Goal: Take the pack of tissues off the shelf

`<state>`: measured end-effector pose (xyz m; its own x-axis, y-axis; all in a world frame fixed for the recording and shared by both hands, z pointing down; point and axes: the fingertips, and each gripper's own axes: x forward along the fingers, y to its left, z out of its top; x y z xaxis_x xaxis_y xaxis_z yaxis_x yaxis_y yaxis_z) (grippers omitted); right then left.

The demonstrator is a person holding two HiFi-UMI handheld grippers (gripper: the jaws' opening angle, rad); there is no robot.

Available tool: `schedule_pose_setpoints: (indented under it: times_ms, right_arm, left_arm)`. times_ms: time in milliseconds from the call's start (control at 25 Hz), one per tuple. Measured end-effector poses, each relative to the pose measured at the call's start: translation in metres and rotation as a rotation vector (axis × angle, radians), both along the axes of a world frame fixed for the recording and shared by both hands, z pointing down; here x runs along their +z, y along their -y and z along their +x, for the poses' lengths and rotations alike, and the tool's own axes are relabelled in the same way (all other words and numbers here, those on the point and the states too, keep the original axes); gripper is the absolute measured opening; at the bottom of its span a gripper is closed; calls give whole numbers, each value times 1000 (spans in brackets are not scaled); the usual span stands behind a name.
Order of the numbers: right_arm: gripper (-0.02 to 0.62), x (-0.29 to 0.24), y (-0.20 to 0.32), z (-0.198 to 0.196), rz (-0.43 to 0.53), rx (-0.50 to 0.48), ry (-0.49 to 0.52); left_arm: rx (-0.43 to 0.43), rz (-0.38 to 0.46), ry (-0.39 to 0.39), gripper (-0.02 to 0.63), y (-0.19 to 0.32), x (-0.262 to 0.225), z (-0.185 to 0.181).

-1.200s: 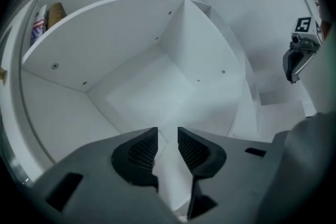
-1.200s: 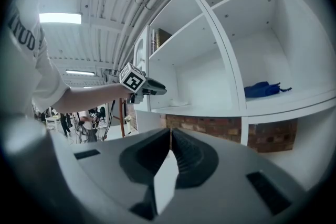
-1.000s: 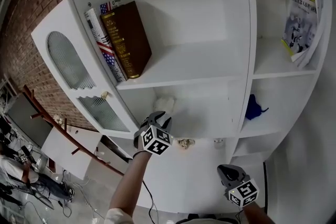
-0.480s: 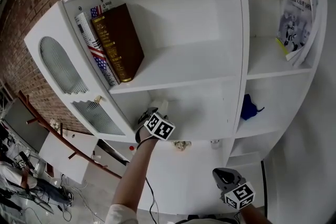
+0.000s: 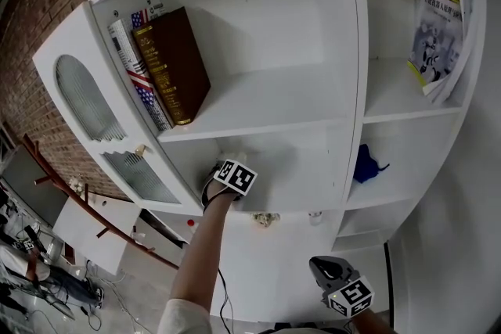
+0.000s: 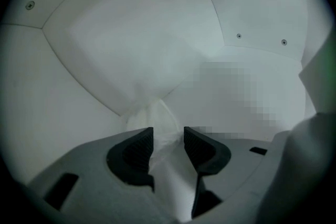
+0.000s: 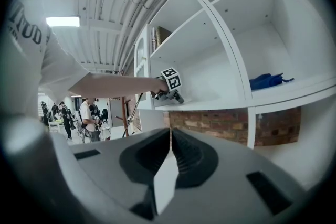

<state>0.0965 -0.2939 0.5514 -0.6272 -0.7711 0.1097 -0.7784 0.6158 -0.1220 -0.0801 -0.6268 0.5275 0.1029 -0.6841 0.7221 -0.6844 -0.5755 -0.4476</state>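
Note:
The pack of tissues (image 6: 153, 117) is a soft white bundle in the back corner of a white shelf compartment (image 5: 313, 168). Its near end lies between the jaws of my left gripper (image 6: 168, 134). Those jaws are opening, and the pads stand beside the pack without clearly pressing on it. In the head view the left gripper (image 5: 231, 168) reaches into the middle compartment under the book shelf, and its marker cube hides most of the pack. My right gripper (image 5: 327, 271) hangs low in front of the shelf with its jaws closed and nothing in them.
Upright books (image 5: 168, 62) lean at the upper shelf's left end. A magazine (image 5: 434, 35) stands in the top right compartment, and a blue cloth (image 5: 364, 164) lies in the one below. A glass-panelled door (image 5: 86, 102) hangs open at the left. People stand in the room (image 7: 86, 118) behind.
The left gripper has pushed deeper into the compartment toward the white pack. The right gripper has sunk slightly lower in the view.

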Motion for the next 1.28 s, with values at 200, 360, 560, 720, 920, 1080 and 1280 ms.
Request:
schedule_pose_setpoints:
  times_ms: [200, 360, 560, 720, 920, 1080, 1280]
  right_arm:
    - [31, 1, 3, 6, -11, 11, 17]
    - [31, 1, 8, 2, -12, 0, 18]
    - [31, -2, 12, -4, -3, -13, 13]
    - [31, -1, 17, -7, -5, -15, 12]
    - [31, -2, 23, -7, -1, -13, 4]
    - [31, -7, 28, -6, 7, -11, 1]
    - [31, -13, 30, 1, 18, 7, 6]
  left_arm:
    - [17, 11, 11, 159, 0, 1, 0]
    - [23, 27, -9, 78, -4, 0, -1]
    - [33, 50, -49, 40, -11, -6, 2]
    - [53, 85, -103, 35, -18, -20, 10]
    - [70, 107, -171, 35, -25, -29, 22]
    - [79, 114, -213, 35, -33, -32, 27]
    - [92, 139, -260, 35, -46, -41, 33]
